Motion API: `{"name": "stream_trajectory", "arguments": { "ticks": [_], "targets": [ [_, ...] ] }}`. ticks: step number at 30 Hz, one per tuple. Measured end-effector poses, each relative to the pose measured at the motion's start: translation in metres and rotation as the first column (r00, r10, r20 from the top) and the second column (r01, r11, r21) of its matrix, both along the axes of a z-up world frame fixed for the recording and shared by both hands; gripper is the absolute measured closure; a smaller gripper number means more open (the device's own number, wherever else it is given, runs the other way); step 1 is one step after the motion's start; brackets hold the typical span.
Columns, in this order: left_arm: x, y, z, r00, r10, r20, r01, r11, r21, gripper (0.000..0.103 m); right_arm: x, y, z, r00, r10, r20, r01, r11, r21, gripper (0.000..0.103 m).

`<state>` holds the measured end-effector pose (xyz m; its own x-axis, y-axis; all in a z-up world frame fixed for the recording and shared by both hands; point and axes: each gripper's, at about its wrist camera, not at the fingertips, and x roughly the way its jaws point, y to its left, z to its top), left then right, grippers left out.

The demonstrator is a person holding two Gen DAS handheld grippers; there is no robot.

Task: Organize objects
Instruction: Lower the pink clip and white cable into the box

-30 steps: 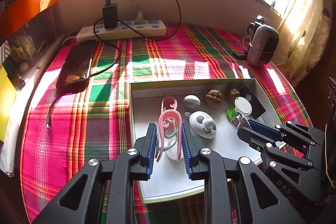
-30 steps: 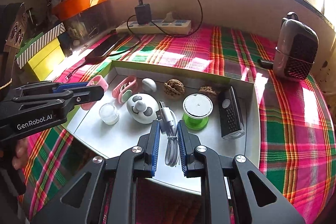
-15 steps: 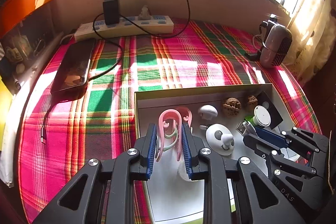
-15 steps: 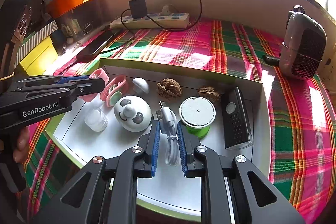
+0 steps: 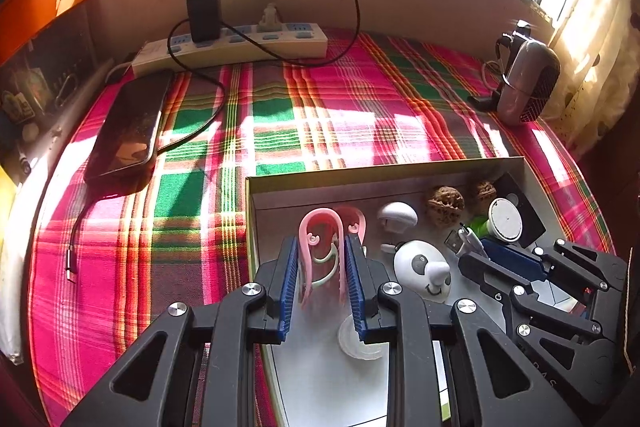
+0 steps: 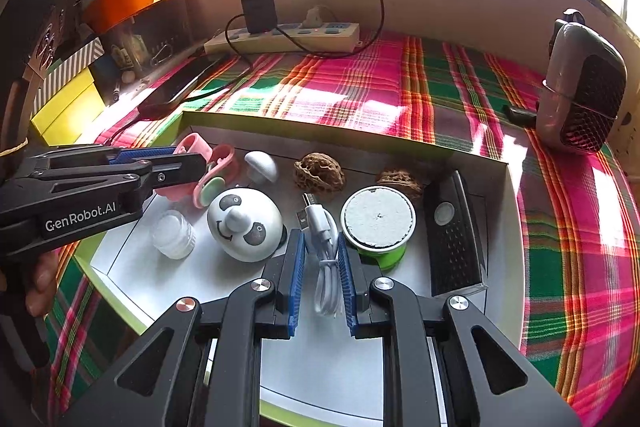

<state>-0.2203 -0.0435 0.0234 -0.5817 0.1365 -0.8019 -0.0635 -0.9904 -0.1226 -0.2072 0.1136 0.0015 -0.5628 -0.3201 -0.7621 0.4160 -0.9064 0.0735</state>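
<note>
A shallow box (image 5: 360, 169) (image 6: 320, 125) lies on the plaid cloth. My left gripper (image 5: 322, 259) is shut on a pink clip (image 5: 320, 239), held over the box's left part; it shows in the right wrist view (image 6: 188, 163). My right gripper (image 6: 322, 267) is shut on a coiled white USB cable (image 6: 325, 255), over the box floor; its plug shows in the left wrist view (image 5: 456, 241). In the box lie a panda toy (image 6: 244, 223), a second pink clip (image 6: 218, 175), a small clear jar (image 6: 173, 234), a white mushroom (image 6: 261, 167), two walnuts (image 6: 319, 175), a green spool (image 6: 378, 223) and a black device (image 6: 452, 231).
A power strip (image 5: 240, 47) with a black charger stands at the back wall. A phone (image 5: 128, 125) lies at the left on its cable. A small heater (image 6: 580, 87) stands at the right. Orange and yellow boxes (image 6: 68, 103) line the left edge.
Both grippers have moved forward over the box, each still holding its object. The left one has lifted the pink clip off the clear jar.
</note>
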Motion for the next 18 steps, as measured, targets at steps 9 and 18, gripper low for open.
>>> {"name": "stream_trajectory", "arguments": {
  "ticks": [9,18],
  "targets": [
    [-0.0005,-0.0006,0.0001,1.000,0.000,0.001,0.000,1.000,0.000,0.082,-0.0004,-0.0007,-0.0008,1.000,0.001,0.004,-0.001,1.000,0.000,0.085],
    [-0.0006,-0.0002,-0.0001,1.000,0.000,0.000,0.000,1.000,-0.003,0.081,-0.0016,-0.0017,-0.0021,1.000,-0.005,0.008,0.005,1.000,0.005,0.084]
  ]
}}
